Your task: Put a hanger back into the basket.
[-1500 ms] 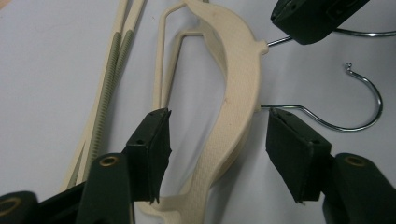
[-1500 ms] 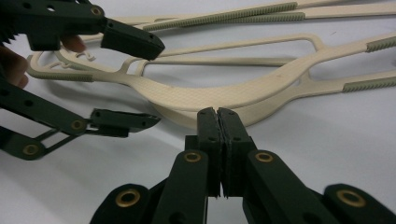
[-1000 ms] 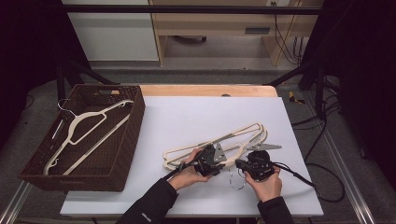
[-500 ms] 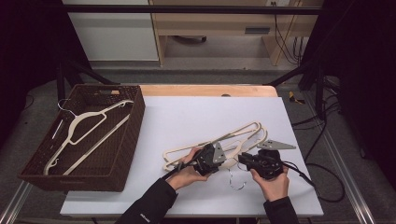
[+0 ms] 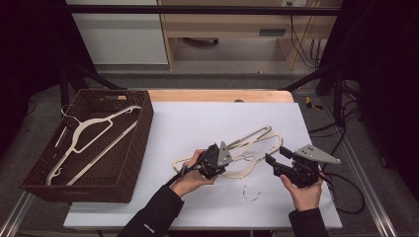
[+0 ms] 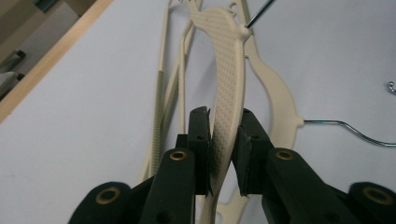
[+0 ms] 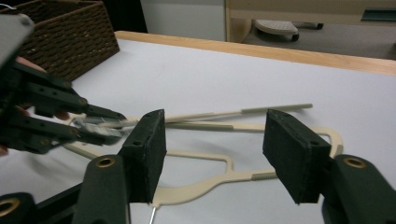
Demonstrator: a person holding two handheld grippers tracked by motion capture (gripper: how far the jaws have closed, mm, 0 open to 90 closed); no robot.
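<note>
The cream hanger [image 6: 227, 74] is clamped at its textured arm between the jaws of the left gripper [image 6: 223, 140], which have just been closing on it, and it is held tilted above a second cream hanger [image 5: 257, 148] lying on the white table [image 5: 207, 123]. The jaws of the right gripper [image 7: 219, 149] have just been opening and are spread wide with nothing pressed between them, just to the right of the hangers. A brown wicker basket [image 5: 133, 163] with a white hanger [image 5: 86, 131] in it is seen at the table's left edge.

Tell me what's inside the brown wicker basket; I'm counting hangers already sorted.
Inside the wicker basket lies one cream hanger, its metal hook toward the far left corner. The near wall hides the floor strip along that edge, so anything small there can't be seen.
</note>
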